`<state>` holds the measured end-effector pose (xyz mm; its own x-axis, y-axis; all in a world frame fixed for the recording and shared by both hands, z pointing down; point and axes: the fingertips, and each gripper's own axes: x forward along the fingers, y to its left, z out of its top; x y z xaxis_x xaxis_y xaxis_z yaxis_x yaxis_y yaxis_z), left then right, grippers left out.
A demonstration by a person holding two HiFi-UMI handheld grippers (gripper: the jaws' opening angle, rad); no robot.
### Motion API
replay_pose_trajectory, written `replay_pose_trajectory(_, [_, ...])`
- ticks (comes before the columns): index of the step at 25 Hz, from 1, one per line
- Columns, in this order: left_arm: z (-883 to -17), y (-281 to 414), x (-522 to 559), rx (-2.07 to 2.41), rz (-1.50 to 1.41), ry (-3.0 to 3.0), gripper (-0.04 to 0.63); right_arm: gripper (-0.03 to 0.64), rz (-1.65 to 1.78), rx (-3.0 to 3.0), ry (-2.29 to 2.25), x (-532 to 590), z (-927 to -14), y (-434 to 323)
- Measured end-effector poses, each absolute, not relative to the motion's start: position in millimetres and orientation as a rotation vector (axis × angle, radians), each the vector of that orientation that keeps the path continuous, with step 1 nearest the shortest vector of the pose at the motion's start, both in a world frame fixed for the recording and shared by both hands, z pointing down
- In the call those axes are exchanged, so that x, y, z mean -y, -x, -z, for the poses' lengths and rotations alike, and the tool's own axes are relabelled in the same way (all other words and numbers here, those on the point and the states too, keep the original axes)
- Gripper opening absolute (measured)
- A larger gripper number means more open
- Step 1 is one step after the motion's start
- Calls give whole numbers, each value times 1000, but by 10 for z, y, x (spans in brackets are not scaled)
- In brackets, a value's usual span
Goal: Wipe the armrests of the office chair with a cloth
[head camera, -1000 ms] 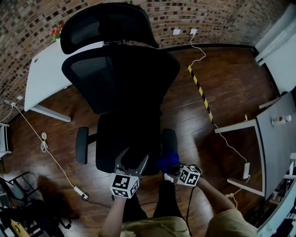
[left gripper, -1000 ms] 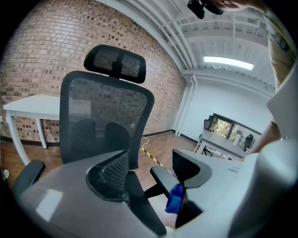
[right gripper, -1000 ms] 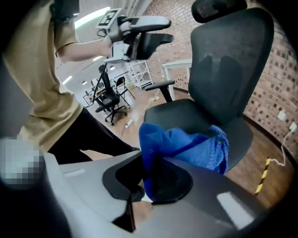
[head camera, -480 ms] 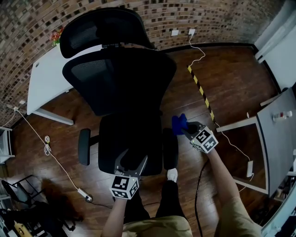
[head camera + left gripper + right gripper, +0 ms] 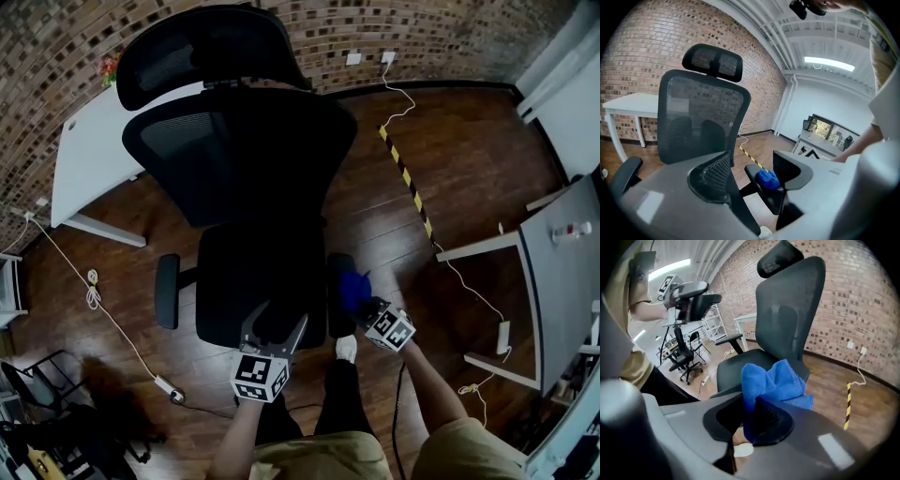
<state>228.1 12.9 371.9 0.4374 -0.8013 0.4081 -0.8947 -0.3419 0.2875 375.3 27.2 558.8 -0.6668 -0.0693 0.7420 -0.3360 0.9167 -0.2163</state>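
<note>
A brick wall (image 5: 422, 28), dark wood floor (image 5: 469, 169), white desk (image 5: 94, 159).

Bunched blue cloth (image 5: 354, 289) sits on view-R armrest (image 5: 337, 264) of upright blk mesh office chair (image 5: 244, 159).

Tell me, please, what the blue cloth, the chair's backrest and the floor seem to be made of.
Blue cloth: soft napped fabric, probably microfibre; it bunches in thick fuzzy folds.
Backrest: black mesh stretched on a frame; the fine weave looks partly see-through.
Floor: dark wood planks or laminate, slightly glossy; plank seams and faint reflections show.
</note>
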Motion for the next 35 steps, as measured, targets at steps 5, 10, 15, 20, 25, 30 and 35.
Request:
replay_pose_trajectory(5, [-3697, -2430, -18, 1373, -262, -2266, 278, 35, -656, 2265, -365, -1252, -5613, -3648])
replay_pose_trajectory(10, [-3614, -2386, 62, 1377, -240, -2268, 279, 34, -757, 2233, -581, -1446, -5519, -3641])
replay_pose_trajectory(15, [-3552, -2181, 58, 1403, -198, -2242, 278, 35, -556, 2289, -836, -27, -4769, -3786])
replay_pose_trajectory(20, [-3548, -1953, 88, 1441, -173, -2228, 278, 35, -193, 2154, -608, 1200, -4872, -3370])
replay_pose_trajectory(25, [-3663, -1665, -19, 1469, -162, -2184, 278, 35, -54, 1861, -182, 1295, -5671, -2974])
replay_pose_trajectory(30, [-3792, -1542, -129, 1460, -159, -2161, 278, 35, -33, 1795, -17, 897, -5813, -2918])
replay_pose_trajectory(35, [-3770, -1477, -157, 1446, -159, -2167, 278, 35, -77, 1810, 165, 27, -5809, -2939])
